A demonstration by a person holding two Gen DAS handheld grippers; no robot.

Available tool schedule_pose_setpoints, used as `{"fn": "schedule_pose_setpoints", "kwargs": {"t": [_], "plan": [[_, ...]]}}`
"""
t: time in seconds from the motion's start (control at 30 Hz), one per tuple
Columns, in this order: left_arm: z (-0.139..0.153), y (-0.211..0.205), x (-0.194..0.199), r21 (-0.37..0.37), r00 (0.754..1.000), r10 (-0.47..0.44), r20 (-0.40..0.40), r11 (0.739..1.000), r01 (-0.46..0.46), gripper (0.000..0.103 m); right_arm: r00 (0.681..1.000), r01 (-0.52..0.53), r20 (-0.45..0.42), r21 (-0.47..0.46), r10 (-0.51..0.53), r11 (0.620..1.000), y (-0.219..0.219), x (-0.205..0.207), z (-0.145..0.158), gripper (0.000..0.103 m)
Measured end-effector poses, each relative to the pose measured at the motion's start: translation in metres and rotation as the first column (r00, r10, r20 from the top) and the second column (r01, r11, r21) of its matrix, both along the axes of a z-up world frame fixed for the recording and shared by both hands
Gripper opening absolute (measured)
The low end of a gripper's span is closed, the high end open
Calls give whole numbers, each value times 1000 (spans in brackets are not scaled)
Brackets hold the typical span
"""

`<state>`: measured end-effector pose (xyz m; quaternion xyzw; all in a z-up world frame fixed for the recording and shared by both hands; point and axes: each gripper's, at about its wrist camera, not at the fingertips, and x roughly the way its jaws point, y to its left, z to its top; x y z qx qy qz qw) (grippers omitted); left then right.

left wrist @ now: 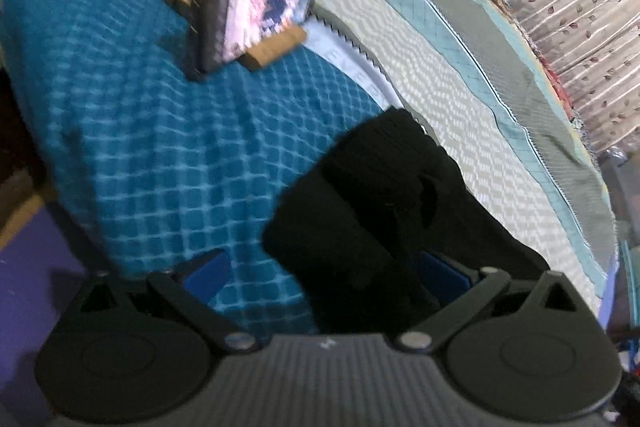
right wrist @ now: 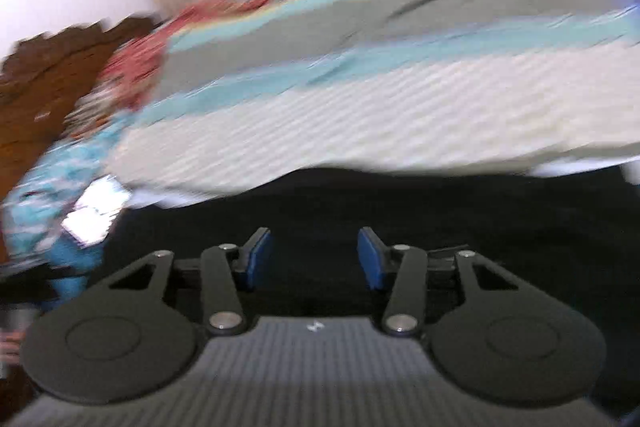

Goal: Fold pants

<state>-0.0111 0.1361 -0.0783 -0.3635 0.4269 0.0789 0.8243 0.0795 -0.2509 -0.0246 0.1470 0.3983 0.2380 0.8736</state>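
The black pants (left wrist: 384, 203) lie bunched on the bed, across the teal checked blanket and the pale quilt. My left gripper (left wrist: 324, 275) is open, its blue pads (left wrist: 208, 275) wide apart, with the near end of the pants lying between them. In the blurred right wrist view the pants (right wrist: 400, 203) spread dark just ahead of and under my right gripper (right wrist: 316, 259). It is open, with blue pads (right wrist: 260, 259) apart and nothing between them.
A phone (left wrist: 260, 15) leans on a wooden stand (left wrist: 276, 53) on the teal blanket (left wrist: 132, 131). A striped pale quilt (left wrist: 460, 75) covers the far side of the bed, by a patterned curtain (left wrist: 580, 11). A wooden headboard (right wrist: 44, 87) stands at left.
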Motion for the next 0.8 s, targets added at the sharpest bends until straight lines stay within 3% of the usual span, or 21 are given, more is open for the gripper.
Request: {"fn": "schedule_pose_setpoints", "kwargs": {"t": [0.1,0.17,0.27,0.33,0.43,0.57,0.63,0.67,0.73,0.77,0.8], "plan": [[-10,-4,11,-15,1000,13,4,1000,-13,101,983,-157,-92,53,161,986,68,27,-15,20],[-12,-6,13,0,999,35,7,999,-35,95,962,-217,-153,84,228,973,113,42,-25,17],[-9,-11,9,37,999,43,26,998,-44,78,918,-253,-274,149,286,956,170,71,-49,17],[-5,-15,3,65,999,42,30,997,-44,64,859,-259,-409,170,307,951,197,82,-75,17],[6,-22,-5,109,999,20,45,994,-25,56,833,-158,-470,304,292,940,194,78,-91,15],[27,-45,-5,213,997,-32,71,977,17,52,810,-95,-509,377,291,921,176,77,-95,15],[35,-57,-5,259,993,-60,98,965,33,52,824,-101,-486,382,293,919,174,75,-89,16],[37,-61,-4,275,992,-73,105,961,41,52,839,-122,-459,364,292,923,171,73,-82,19],[39,-73,-1,314,988,-104,111,947,64,52,875,-161,-390,328,288,931,170,73,-67,34],[41,-80,0,341,984,-132,119,936,85,52,889,-170,-356,325,287,930,168,74,-57,52],[43,-90,0,378,977,-170,128,919,111,52,903,-167,-328,330,279,929,171,76,-50,63]]}}
